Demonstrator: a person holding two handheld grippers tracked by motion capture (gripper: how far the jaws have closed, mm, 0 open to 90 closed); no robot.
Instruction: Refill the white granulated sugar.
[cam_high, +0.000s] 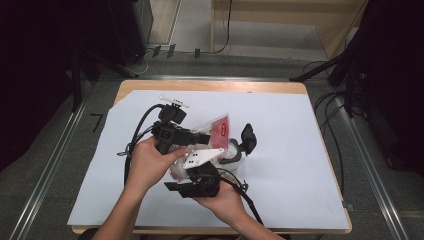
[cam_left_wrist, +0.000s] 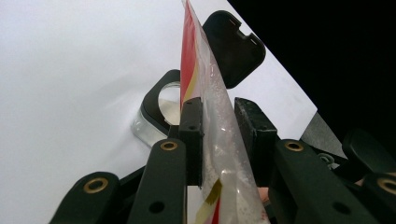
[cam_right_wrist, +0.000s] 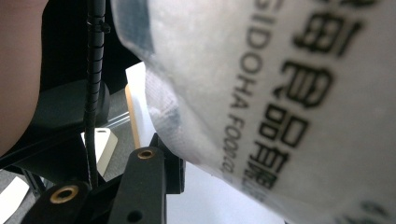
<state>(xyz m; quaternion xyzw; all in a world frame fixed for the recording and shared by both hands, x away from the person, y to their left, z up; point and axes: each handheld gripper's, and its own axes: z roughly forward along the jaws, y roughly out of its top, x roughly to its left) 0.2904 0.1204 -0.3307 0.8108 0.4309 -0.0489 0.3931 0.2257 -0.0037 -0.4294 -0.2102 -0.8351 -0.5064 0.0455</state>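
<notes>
**Keep the bag upright over the open jar**

The plastic bag (cam_high: 218, 131) with red print and white grains inside is held up above the white sheet (cam_high: 280, 165) on the counter, just beside the glass jar (cam_high: 233, 151), whose black lid (cam_high: 248, 137) stands flipped open. The left tool (cam_left_wrist: 219, 135) pinches the bag near its top, jaws partly closed on the film. The right tool (cam_right_wrist: 161, 163) is pressed against the bag's lower part; I cannot tell if it grips. I judge pouring comes next: bring the bag's corner over the jar's mouth and tilt slowly, so no grains spill.
</notes>
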